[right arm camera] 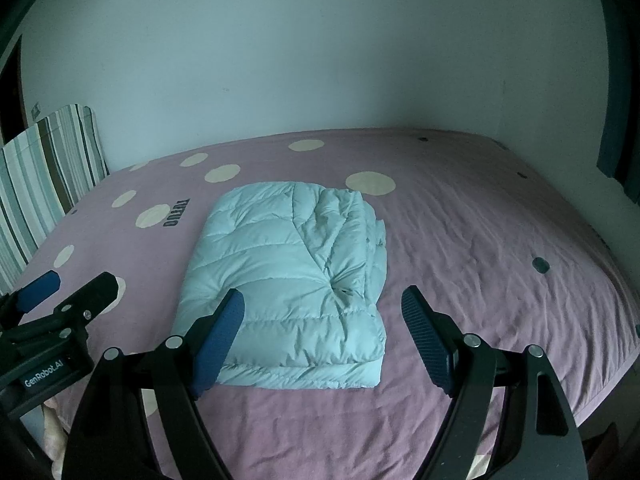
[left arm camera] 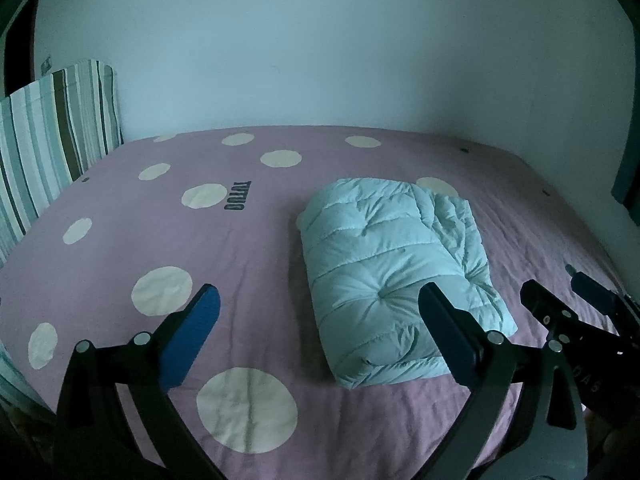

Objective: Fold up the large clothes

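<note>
Striped fabric comes first in both views: a striped cushion (left arm camera: 52, 136) stands upright at the upper left of the frame, against the pale wall (left arm camera: 320, 40) at the far left corner of the bed.

Moving right, we see the bed (right arm camera: 480, 240) spread with a mauve sheet dotted with cream circles (dark lettering sits beside one of them, left of centre).

Near the middle of the right wrist view, and right of centre in the left wrist view, lies the puffer jacket (right arm camera: 292, 280), pale mint and quilted. It is folded into a compact rectangle and rests flat on the sheet, its near edge toward the lower part of the frame.

At the bottom of the left wrist view we have the left tongs (left arm camera: 320, 308), blue pads spread wide, nothing between them; they hang above the sheet and touch no cloth.

At the bottom of the right wrist view are the right tongs (right arm camera: 324, 308), likewise spread wide and empty, hanging in front of the jacket's near edge.
</note>
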Demonstrator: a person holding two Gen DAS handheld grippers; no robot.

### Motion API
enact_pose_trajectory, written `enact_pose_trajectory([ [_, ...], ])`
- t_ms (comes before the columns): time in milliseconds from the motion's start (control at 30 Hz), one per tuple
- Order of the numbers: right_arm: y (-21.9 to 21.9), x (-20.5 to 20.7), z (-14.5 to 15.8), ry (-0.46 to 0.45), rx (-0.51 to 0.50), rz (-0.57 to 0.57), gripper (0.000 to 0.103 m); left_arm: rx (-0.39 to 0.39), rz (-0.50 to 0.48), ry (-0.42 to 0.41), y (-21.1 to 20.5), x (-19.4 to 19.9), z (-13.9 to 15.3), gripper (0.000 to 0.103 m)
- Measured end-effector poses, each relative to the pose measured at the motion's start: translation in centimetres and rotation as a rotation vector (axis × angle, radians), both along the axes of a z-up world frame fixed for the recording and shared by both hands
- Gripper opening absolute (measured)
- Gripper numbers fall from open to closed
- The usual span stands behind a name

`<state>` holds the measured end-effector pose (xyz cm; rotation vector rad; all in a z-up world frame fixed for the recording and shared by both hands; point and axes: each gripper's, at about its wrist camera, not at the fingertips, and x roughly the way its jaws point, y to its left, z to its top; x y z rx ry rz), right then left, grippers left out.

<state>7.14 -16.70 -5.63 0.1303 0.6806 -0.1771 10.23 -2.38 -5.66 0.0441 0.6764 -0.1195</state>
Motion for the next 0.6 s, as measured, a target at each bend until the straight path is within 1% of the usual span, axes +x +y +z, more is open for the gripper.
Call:
enact_pose_trajectory([
  [300,0.01,-0.12,0.14,-0.003,-0.001,0.002,0.080,-0.003,-0.009,-0.017,0.03,-0.31,0.36,0.100],
  [600,0.16,-0.21,0.23,-0.004,-0.002,0.002,0.080,0.012,-0.018,-0.035,-0.55,-0.67,0.74,0.100],
])
